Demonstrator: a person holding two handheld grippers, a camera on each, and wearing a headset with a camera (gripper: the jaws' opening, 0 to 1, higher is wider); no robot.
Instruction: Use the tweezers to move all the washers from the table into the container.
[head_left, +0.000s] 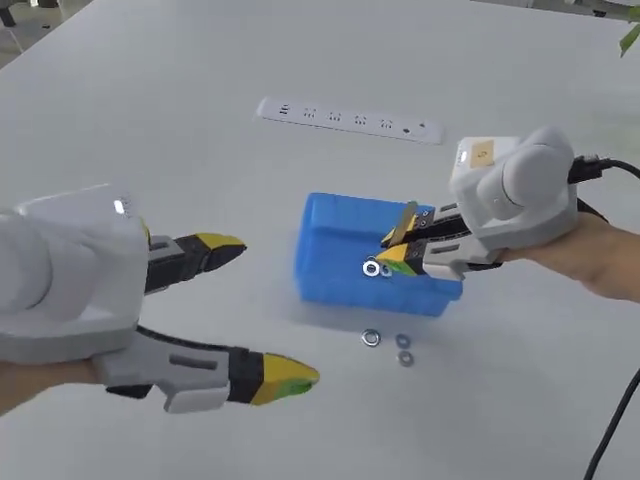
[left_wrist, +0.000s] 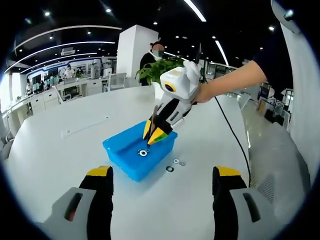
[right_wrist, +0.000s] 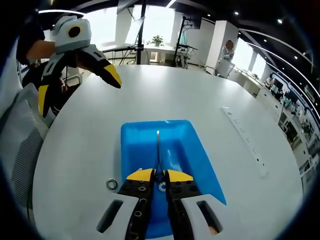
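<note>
My right gripper (head_left: 400, 255) has its jaws clamped on the thin metal tweezers (right_wrist: 157, 150) above the shallow blue plastic container (head_left: 330, 250). One small flat steel washer (head_left: 372, 267) sits at the tips; I cannot tell whether it is pinched or lying inside. I judge a low release over the container's middle best, since rings bounce on hard plastic. Three more washers (head_left: 371, 338) lie on the smooth white worktop (head_left: 200, 120) just beside it. My left gripper (head_left: 260, 310) hangs wide open, well apart.

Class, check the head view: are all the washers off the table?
No: three washers lie on the table beside the blue container.
</note>
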